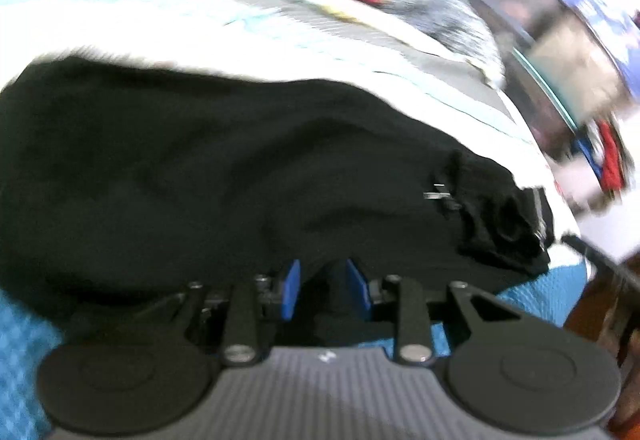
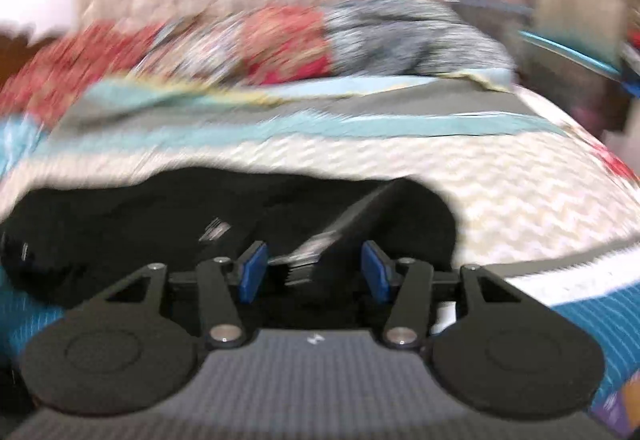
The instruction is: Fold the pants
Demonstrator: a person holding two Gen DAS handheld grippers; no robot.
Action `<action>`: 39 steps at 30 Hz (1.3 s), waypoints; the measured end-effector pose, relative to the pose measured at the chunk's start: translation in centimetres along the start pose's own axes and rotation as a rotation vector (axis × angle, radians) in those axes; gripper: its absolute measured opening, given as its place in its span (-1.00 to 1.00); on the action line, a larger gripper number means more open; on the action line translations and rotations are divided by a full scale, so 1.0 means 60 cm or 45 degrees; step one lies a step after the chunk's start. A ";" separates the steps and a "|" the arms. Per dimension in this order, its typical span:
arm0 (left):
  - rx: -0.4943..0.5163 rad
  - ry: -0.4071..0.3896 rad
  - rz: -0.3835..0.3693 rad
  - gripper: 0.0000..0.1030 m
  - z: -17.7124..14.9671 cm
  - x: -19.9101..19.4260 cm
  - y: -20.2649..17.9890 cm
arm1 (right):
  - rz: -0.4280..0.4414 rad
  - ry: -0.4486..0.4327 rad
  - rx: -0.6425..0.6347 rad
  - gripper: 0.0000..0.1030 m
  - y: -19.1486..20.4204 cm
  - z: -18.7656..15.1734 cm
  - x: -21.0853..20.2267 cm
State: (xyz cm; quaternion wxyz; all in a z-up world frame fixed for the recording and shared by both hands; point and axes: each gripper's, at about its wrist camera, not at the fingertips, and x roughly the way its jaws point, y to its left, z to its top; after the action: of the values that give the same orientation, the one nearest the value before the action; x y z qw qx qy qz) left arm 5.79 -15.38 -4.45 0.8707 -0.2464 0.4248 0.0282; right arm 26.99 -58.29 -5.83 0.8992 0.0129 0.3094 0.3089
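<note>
Low over the black pants (image 1: 208, 160), both grippers (fingers (image 2: 252, 272) apart).

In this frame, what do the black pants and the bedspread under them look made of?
The pants look like soft matte black cloth, maybe knit or cotton: they slump in rounded folds with no sheen. The bedspread looks like quilted or woven textile, cream with a raised zigzag texture. Blur keeps both uncertain.

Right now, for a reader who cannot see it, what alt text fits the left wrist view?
Blurred fisheye view: the left claw pinches a fold of black pants between blue pads, over a striped bedspread; colourful clutter lies beyond.
</note>
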 end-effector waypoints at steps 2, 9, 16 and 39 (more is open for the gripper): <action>0.167 -0.017 -0.020 -0.38 0.016 0.012 -0.060 | -0.038 -0.047 0.172 0.06 -0.052 0.008 -0.003; 0.816 -0.064 -0.124 0.14 0.003 0.080 -0.306 | -0.083 -0.006 0.431 0.05 -0.148 -0.022 0.033; 1.003 0.062 -0.091 -0.48 -0.003 0.211 -0.433 | 0.156 0.042 0.738 -0.53 -0.232 -0.029 0.090; 0.168 0.183 -0.137 -0.24 0.182 0.218 -0.256 | 0.284 -0.034 0.545 0.15 -0.177 0.007 0.088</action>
State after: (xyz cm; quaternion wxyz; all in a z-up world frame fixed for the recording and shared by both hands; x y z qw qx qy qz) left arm 26.02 -25.97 -2.41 0.8525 -0.2124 0.4732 -0.0643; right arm 36.34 -63.85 -10.67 0.8404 0.2414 0.3525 0.3336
